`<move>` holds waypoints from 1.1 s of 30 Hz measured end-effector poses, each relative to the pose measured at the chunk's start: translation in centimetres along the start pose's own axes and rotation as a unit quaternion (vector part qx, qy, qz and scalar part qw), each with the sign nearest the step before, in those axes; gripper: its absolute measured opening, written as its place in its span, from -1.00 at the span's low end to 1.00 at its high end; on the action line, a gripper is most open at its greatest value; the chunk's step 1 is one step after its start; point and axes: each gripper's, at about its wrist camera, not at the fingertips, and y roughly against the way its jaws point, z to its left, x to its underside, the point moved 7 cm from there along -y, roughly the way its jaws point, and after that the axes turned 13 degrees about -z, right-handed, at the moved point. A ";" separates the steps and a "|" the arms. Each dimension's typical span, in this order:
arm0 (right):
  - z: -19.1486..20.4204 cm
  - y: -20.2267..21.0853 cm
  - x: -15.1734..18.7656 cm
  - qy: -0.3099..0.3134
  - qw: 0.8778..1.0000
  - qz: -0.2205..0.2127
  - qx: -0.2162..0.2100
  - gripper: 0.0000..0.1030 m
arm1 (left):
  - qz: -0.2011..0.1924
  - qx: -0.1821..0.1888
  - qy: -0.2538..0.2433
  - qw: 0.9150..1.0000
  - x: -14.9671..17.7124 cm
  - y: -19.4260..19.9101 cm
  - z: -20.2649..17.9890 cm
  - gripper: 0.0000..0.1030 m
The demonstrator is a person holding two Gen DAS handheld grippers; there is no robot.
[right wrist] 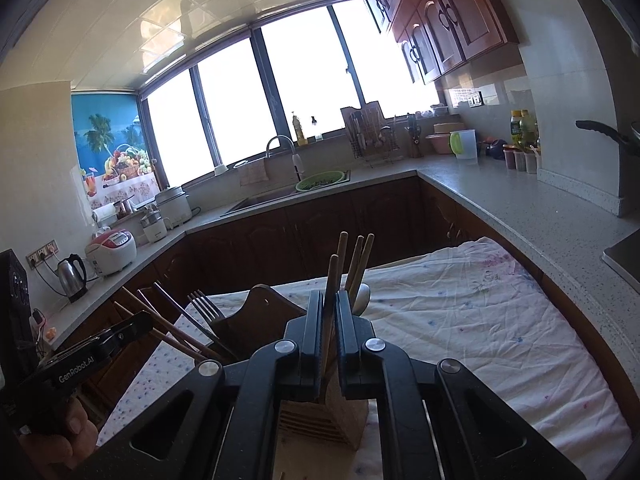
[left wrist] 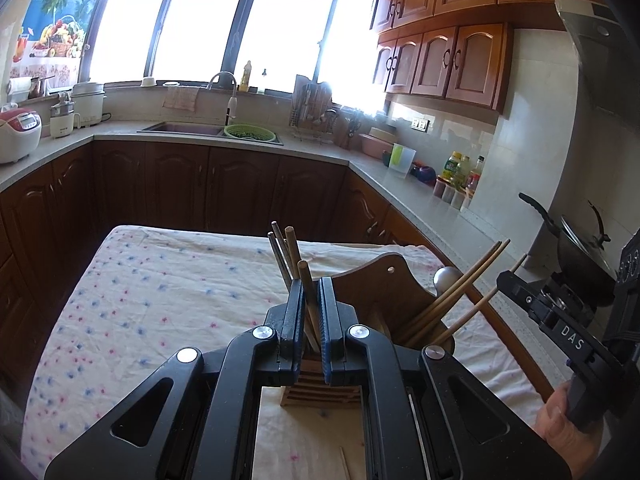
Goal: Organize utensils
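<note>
A: The left gripper (left wrist: 309,320) is showing black arms, round silver screw heads and blue pads (left wrist: 326,332) on its fingers.

B: The right gripper (right wrist: 329,332) is looking all black, silver screws too. White lettering is reading "GenRobot.AI" and "DAS". Bare skin is showing on the hand (left wrist: 558,420).

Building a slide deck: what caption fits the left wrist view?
Left gripper jaws closed on a wooden chopstick above the slatted holder on a floral tablecloth.
</note>
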 end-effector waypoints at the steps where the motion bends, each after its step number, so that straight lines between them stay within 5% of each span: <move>1: 0.0 0.0 0.0 0.001 1.000 0.000 0.001 -0.89 | 0.001 0.000 0.000 1.000 0.0 0.0 0.0 -0.88; 9: -0.4 0.1 0.4 -0.013 1.000 0.009 0.001 -0.76 | 0.008 0.006 0.006 1.000 0.0 0.3 0.4 -0.86; 11: -0.4 0.5 0.3 -0.017 1.000 0.007 0.001 -0.57 | 0.006 0.007 0.009 1.000 -0.1 0.6 0.6 -0.82; 14: -0.3 0.9 0.1 -0.017 1.000 0.002 0.000 -0.34 | 0.002 0.007 0.011 1.000 -0.1 1.1 0.6 -0.59; 17: -0.1 1.3 -0.2 -0.021 1.000 -0.001 -0.003 -0.11 | -0.003 0.004 0.015 1.000 -0.2 1.9 0.9 -0.15; 19: 0.0 1.6 -0.4 -0.025 1.000 -0.005 -0.005 0.12 | -0.010 -0.003 0.021 1.000 -0.4 2.7 1.3 0.38; 26: 0.1 3.7 -0.5 -0.029 0.999 -0.024 -0.014 0.88 | -0.026 -0.027 0.034 0.999 0.2 5.8 3.2 0.71; 33: 0.3 6.4 1.2 -0.039 0.999 -0.013 -0.020 0.96 | -0.017 -0.044 0.042 0.998 2.1 8.7 4.2 0.79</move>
